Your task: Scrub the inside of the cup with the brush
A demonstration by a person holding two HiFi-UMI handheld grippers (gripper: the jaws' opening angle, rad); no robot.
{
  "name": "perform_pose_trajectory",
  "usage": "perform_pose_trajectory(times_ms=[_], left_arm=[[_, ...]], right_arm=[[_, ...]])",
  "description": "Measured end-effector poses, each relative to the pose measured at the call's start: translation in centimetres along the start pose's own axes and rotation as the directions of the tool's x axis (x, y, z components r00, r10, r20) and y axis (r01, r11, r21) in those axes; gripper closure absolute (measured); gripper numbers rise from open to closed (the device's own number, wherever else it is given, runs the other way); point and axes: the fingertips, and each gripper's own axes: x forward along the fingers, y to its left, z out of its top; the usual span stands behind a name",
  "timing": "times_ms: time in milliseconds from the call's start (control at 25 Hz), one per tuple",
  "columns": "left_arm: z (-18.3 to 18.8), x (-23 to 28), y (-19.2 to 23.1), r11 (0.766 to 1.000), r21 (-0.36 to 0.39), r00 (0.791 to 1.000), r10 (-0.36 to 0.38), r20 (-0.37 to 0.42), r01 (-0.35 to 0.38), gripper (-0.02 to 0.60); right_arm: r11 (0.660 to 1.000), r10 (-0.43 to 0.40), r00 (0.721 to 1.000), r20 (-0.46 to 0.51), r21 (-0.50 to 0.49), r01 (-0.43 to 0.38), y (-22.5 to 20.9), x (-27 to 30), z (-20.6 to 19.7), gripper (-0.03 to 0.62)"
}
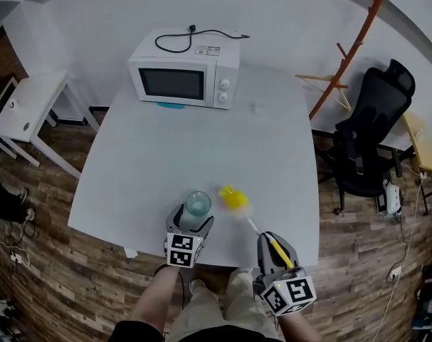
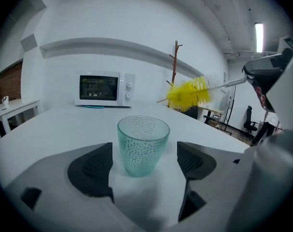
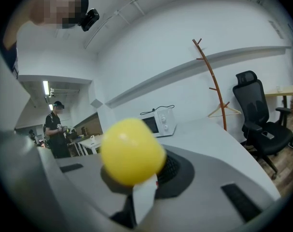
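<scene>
Cup (image 2: 143,144) between open jaws, brush (image 2: 188,93) outside it

The left hand-held gripper (image 2: 144,164) has its jaws wide apart on either side of the upright cup on the bench (image 1: 201,148), not pressing it. The right hand-held gripper (image 1: 274,246) clamps the brush handle, with the bristles in the air to the right of the cup. This fits scrubbing still ahead or already finished. The label on the microwave (image 1: 185,77) behind the cup is too small to read.

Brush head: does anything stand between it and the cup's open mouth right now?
Nothing visible does. The brush head hangs just right of the cup, whose mouth is open and uncovered. The left gripper only flanks the cup's sides, jaws apart; the right gripper holds the brush handle.
</scene>
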Motion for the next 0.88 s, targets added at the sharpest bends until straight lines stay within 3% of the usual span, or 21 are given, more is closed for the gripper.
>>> perform_pose_trajectory(times_ms=[400,880], left_arm=[[-0.4,3.9,0.6,0.999,0.040,0.999,-0.016,-0.028,0.017,0.183],[-0.9,4.3,-0.1,0.997,0.062,0.997,-0.031,-0.075,0.035,0.192]], right_arm=[[0.999,-0.046,0.999,-0.019,0.001,0.046,-0.8,-0.4,-0.4,0.545],[0.998,-0.066,0.998,-0.005,0.007,0.066,-1.0,-1.4,-0.5,0.545]])
